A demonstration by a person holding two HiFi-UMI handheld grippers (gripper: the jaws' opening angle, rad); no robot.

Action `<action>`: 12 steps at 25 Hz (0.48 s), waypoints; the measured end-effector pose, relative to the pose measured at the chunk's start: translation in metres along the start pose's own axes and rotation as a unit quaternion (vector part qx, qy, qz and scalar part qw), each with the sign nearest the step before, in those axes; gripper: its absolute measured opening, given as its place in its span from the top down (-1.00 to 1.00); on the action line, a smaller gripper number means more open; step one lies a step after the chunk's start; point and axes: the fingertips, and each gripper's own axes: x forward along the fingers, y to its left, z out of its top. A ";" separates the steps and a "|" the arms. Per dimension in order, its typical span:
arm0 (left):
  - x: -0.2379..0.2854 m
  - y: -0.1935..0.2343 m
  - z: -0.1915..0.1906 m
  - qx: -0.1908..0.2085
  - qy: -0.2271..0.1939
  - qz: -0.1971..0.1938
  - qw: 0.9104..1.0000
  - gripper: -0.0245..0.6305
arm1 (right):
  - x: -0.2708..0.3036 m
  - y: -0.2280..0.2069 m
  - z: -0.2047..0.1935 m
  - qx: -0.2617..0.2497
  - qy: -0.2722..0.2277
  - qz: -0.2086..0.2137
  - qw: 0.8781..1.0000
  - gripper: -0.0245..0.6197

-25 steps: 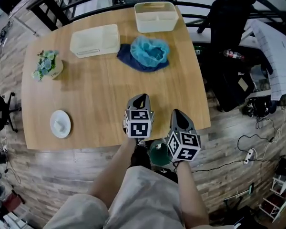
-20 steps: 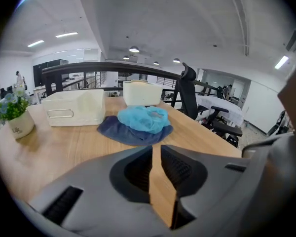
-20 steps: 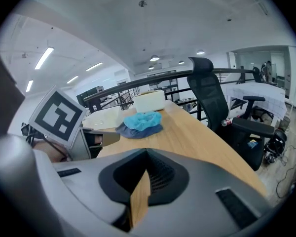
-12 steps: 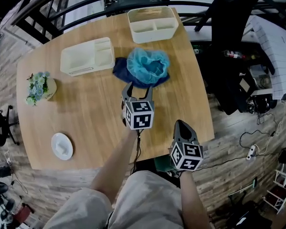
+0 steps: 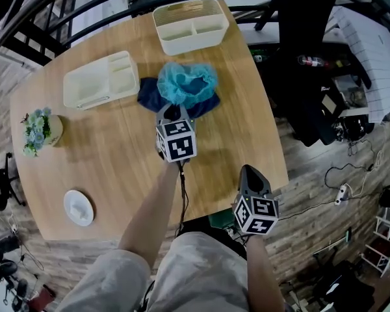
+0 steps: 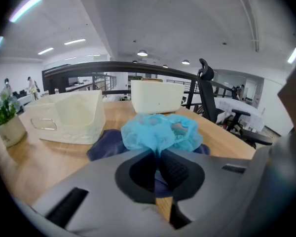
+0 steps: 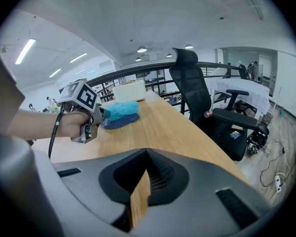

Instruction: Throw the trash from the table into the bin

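Two tongs: left gripper (image 5: 171, 114), jaws just closed down, seems pinched on the near fringe of the blue hair net (image 5: 187, 83) on dark cloth (image 5: 148, 95) at its twelve o'clock; lift slowly so the cloth stays. Right gripper (image 5: 251, 172), at five o'clock: jaws together, empty.

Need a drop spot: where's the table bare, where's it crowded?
Bare: the wide middle between flower pot, white dish and tray; also the right strip from the blue net to the near edge. Crowded: far end, tray, basket, net on dark cloth.
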 end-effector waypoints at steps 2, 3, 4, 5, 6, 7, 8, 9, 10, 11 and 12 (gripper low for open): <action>-0.003 0.000 0.003 -0.017 -0.009 -0.002 1.000 0.90 | -0.002 -0.001 -0.003 0.001 0.001 0.001 1.000 0.84; -0.005 -0.002 0.003 -0.018 -0.011 -0.006 1.000 0.90 | -0.003 -0.001 -0.005 0.001 0.002 0.001 1.000 0.84; -0.008 -0.004 0.004 -0.017 -0.013 -0.008 1.000 0.90 | -0.005 -0.002 -0.007 0.001 0.002 0.002 1.000 0.84; -0.012 -0.006 0.005 -0.016 -0.016 -0.010 1.000 0.90 | -0.007 -0.002 -0.008 0.001 0.002 0.003 1.000 0.84; -0.016 -0.009 0.008 -0.015 -0.019 -0.010 1.000 0.90 | -0.010 -0.001 -0.010 0.002 0.001 0.004 1.000 0.84; -0.022 -0.012 0.010 -0.015 -0.024 -0.010 1.000 0.90 | -0.013 0.000 -0.011 0.002 -0.001 0.007 1.000 0.84; -0.028 -0.014 0.013 -0.014 -0.029 -0.010 0.999 0.90 | -0.017 0.001 -0.013 0.002 -0.002 0.010 1.000 0.84; -0.035 -0.017 0.015 -0.012 -0.034 -0.010 0.999 0.90 | -0.021 0.002 -0.014 0.001 -0.005 0.015 1.000 0.84; -0.043 -0.021 0.017 -0.010 -0.039 -0.011 0.999 0.90 | -0.025 0.003 -0.016 0.001 -0.008 0.018 1.000 0.84; -0.051 -0.026 0.019 -0.007 -0.044 -0.012 0.999 0.90 | -0.029 0.002 -0.018 -0.001 -0.012 0.021 1.000 0.84; -0.059 -0.032 0.019 -0.004 -0.050 -0.014 0.999 0.90 | -0.035 0.001 -0.021 -0.002 -0.016 0.021 1.000 0.84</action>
